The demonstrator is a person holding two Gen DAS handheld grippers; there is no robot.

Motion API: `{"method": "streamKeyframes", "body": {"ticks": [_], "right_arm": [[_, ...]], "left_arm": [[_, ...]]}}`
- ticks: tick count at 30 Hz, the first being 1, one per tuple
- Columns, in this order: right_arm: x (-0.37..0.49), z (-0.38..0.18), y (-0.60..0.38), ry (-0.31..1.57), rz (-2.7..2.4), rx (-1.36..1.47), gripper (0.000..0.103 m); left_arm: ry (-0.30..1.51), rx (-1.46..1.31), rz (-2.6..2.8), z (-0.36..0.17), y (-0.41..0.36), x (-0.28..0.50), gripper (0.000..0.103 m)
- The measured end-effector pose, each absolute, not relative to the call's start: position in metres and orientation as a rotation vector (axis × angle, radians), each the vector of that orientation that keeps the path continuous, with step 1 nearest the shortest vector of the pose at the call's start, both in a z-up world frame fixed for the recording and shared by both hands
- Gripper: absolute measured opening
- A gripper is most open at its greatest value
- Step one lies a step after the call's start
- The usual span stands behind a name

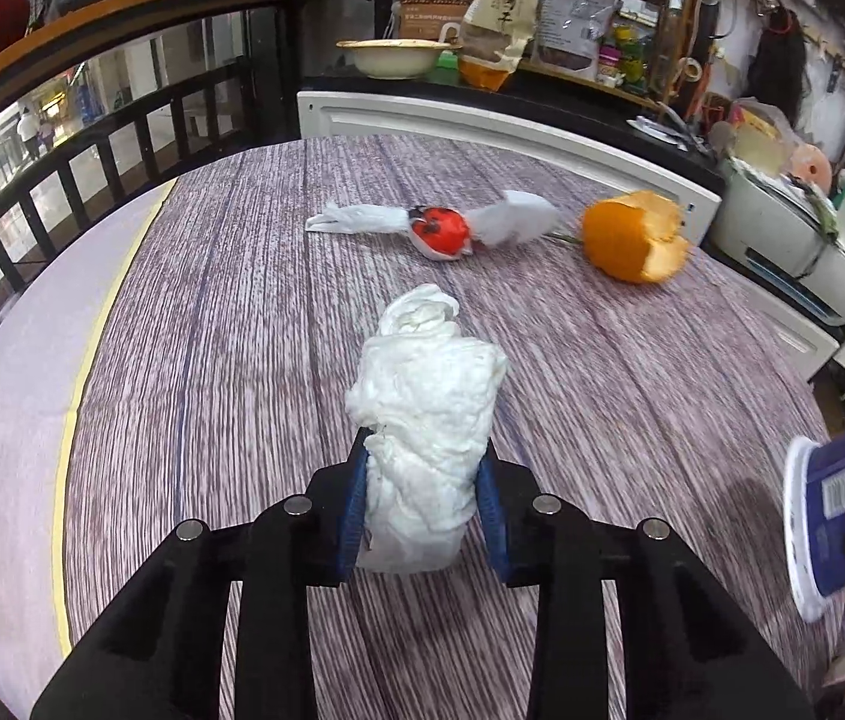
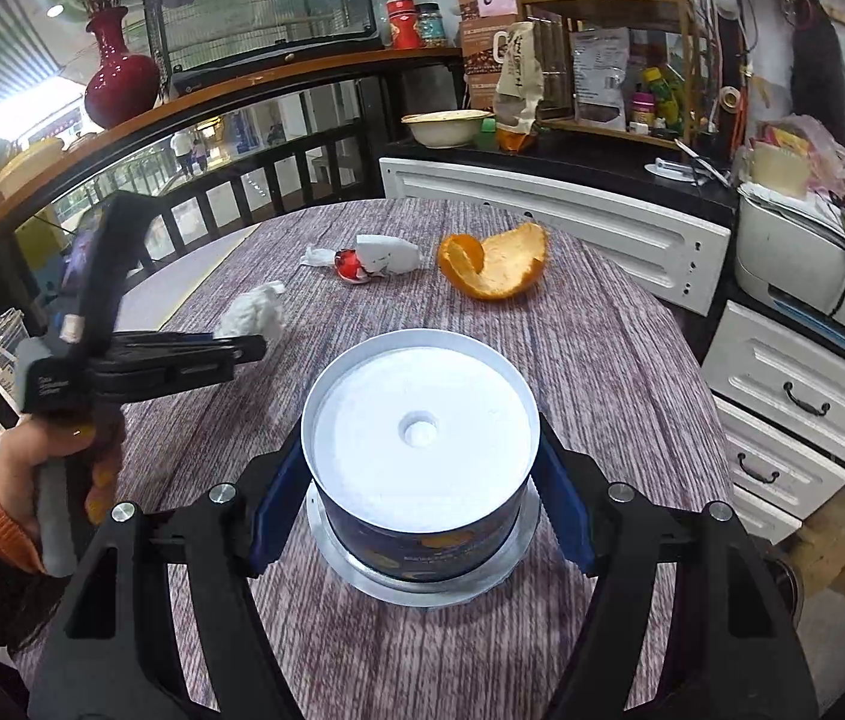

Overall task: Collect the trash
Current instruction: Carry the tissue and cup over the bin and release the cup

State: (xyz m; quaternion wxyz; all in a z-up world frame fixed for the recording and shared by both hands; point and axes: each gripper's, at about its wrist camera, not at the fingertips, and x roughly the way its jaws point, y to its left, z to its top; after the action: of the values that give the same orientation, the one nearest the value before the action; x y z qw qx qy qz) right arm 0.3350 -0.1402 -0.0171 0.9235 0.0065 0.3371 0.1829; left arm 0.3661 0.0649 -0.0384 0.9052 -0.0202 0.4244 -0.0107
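A crumpled white tissue (image 1: 422,420) sits between the blue pads of my left gripper (image 1: 425,450), which is shut on it just over the wood-grain round table (image 1: 212,312). In the right wrist view that gripper (image 2: 242,348) carries the tissue (image 2: 254,315) at the left. My right gripper (image 2: 422,450) is shut on a dark blue paper cup (image 2: 422,420) with an empty white inside; the cup (image 1: 836,510) shows tilted at the right edge of the left wrist view. At the far side of the table lie a red and white candy wrapper (image 1: 440,231) and an orange peel (image 1: 632,237).
Behind the table runs a white cabinet (image 2: 542,210) with a bowl (image 2: 443,126) and shelves of packets on top. At the right are a printer (image 2: 812,264) and white drawers (image 2: 794,396). A black railing (image 1: 92,168) curves along the left. A hand (image 2: 32,474) grips the left tool.
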Motion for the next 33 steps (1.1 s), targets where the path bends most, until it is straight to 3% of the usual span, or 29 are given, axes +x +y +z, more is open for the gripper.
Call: {"method": "streamKeyframes", "body": {"ticks": [23, 33], "right_arm": [[0.22, -0.041, -0.255, 0.646, 0.178, 0.044, 0.069], [0.227, -0.095, -0.339, 0.753, -0.044, 0.11, 0.07]], "left_arm": [[0.798, 0.009, -0.251, -0.022, -0.05, 0.23, 0.033], [0.786, 0.039, -0.404, -0.02, -0.12, 0.201, 0.033]]}}
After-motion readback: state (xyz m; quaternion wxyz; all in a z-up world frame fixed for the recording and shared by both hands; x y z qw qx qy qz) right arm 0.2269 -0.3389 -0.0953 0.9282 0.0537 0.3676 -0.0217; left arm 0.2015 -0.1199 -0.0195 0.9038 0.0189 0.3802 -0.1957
